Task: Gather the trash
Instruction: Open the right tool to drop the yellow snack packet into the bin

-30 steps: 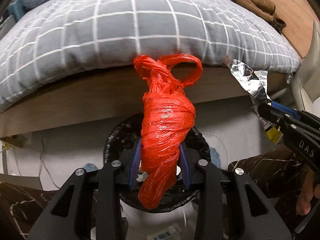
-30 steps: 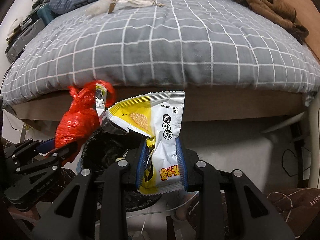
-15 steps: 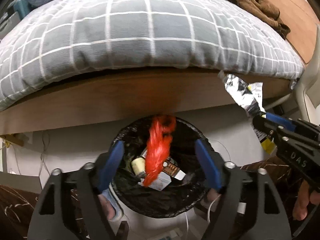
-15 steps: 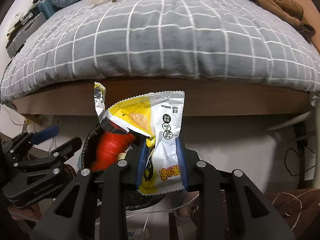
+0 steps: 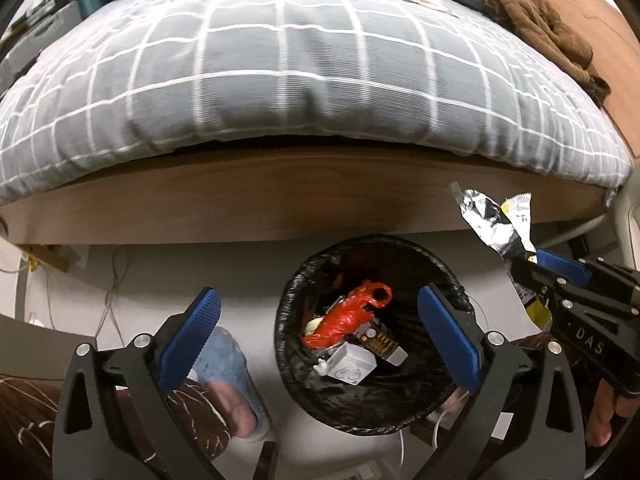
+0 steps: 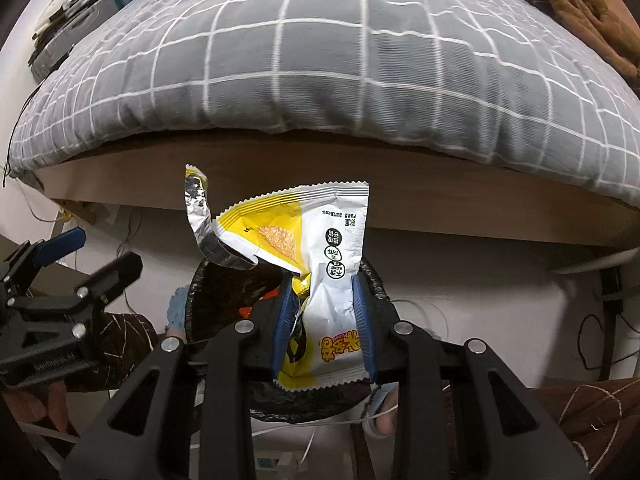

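1. Trash: the red bag (image 5: 348, 316) lies inside the black-lined bin (image 5: 288, 340).
2. My left gripper (image 5: 320, 340) hangs spread wide above it, holding nothing.
3. My right gripper (image 6: 323, 320) pinches the yellow-white snack wrapper (image 6: 320, 240) over the bin.

The right tool (image 6: 323, 322) pinches a yellow-white snack wrapper (image 6: 320, 256) above the black-lined bin (image 6: 372, 276).

Red bag (image 5: 347, 315), black bin (image 5: 288, 312), yellow-white wrapper (image 6: 320, 240)

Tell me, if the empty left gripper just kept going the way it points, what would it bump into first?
Probably the bin's rim or the floor beside it; the left gripper points slightly left of the black-lined bin. Depth is unclear.
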Demonstrator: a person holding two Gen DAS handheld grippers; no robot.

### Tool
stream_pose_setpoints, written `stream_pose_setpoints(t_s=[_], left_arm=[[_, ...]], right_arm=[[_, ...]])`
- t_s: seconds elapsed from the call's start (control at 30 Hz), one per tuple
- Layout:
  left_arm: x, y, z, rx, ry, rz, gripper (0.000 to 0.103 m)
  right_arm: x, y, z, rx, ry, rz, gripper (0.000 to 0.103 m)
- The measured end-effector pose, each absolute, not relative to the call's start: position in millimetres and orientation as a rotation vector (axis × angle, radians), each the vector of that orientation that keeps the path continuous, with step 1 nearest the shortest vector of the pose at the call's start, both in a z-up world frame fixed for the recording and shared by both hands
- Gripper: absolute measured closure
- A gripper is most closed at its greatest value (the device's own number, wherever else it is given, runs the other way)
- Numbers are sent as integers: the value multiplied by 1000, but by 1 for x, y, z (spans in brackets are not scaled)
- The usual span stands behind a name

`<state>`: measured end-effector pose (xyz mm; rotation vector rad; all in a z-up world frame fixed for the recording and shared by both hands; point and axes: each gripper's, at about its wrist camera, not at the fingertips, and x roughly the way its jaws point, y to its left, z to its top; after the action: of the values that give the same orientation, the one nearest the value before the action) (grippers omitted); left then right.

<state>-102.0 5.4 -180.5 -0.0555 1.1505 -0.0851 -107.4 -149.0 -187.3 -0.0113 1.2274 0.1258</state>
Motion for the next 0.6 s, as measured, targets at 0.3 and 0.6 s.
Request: stream_pose_setpoints(t_s=[0.3,0.6], left_arm=[[-99,21,-178,-76,1157,-53,6],[-98,23,-165,-80,1122,-49,6]], right_arm=[[-105,-130,-193,-37,1224,142,58],[-109,-136,-176,-39,1186,144,41]])
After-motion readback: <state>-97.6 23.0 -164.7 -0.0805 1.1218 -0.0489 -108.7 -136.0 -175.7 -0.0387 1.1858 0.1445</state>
